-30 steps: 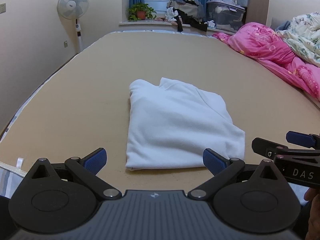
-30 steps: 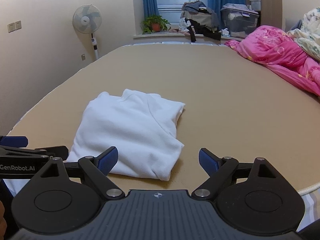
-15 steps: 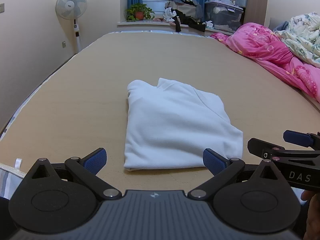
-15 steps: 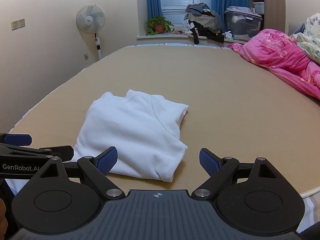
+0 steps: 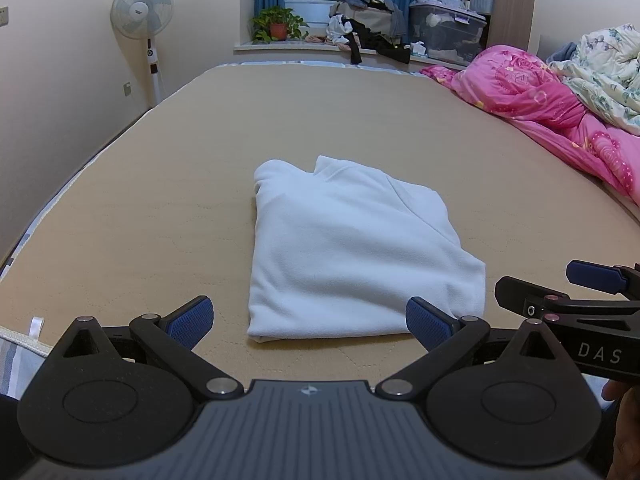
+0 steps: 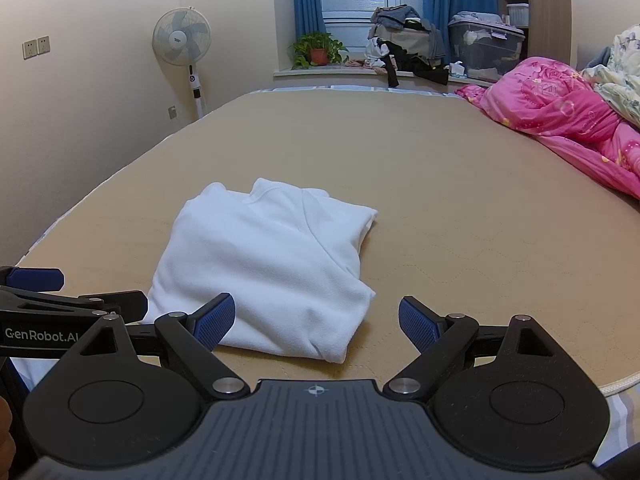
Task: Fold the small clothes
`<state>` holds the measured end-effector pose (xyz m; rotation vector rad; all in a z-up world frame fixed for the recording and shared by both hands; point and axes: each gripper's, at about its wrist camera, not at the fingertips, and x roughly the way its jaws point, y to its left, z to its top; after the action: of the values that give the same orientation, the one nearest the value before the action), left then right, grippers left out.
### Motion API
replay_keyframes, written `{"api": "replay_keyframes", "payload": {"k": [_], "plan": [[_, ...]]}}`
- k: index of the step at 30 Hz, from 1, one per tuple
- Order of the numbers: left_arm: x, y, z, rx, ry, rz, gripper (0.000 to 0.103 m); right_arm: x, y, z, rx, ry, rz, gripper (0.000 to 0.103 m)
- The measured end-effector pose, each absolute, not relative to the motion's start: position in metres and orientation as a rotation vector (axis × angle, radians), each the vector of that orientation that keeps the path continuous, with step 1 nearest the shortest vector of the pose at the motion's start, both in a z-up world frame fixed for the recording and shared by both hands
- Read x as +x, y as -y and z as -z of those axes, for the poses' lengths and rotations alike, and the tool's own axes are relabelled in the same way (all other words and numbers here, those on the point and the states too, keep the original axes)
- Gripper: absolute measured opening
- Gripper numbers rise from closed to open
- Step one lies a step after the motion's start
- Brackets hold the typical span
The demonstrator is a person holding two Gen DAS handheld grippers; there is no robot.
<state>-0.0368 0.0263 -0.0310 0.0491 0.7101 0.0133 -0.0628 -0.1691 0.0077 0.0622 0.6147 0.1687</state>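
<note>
A folded white garment (image 5: 352,248) lies flat on the tan mattress (image 5: 160,208) before both of my claws.

My left claw (image 5: 308,318) hangs at the bed's near edge with its blue-padded fingers (image 5: 190,316) spread wide and gripping nothing, the garment straight ahead at 12 o'clock, its near hem just beyond the tips. My right claw (image 6: 316,322) is likewise spread and empty, the garment at about 11 o'clock in its view, the left pad (image 6: 216,320) crossing in front of the fabric's near edge; whether it touches the cloth I cannot tell. A pink quilt (image 5: 552,112) is heaped at 2 o'clock, well apart from the garment. A standing fan (image 6: 182,40) rises at 10 o'clock by the wall, and a potted plant (image 6: 318,50) sits on the windowsill at 12 o'clock.
</note>
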Motion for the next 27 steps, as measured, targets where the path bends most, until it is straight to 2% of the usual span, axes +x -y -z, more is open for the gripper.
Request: {"api": "replay_keyframes", "payload": {"k": [27], "plan": [[-0.0364,-0.0266,0.0316,0.049,-0.709,-0.013,0.102,-0.0634,0.1727,-0.0072,0.063,-0.622,-0.174,0.09]]}}
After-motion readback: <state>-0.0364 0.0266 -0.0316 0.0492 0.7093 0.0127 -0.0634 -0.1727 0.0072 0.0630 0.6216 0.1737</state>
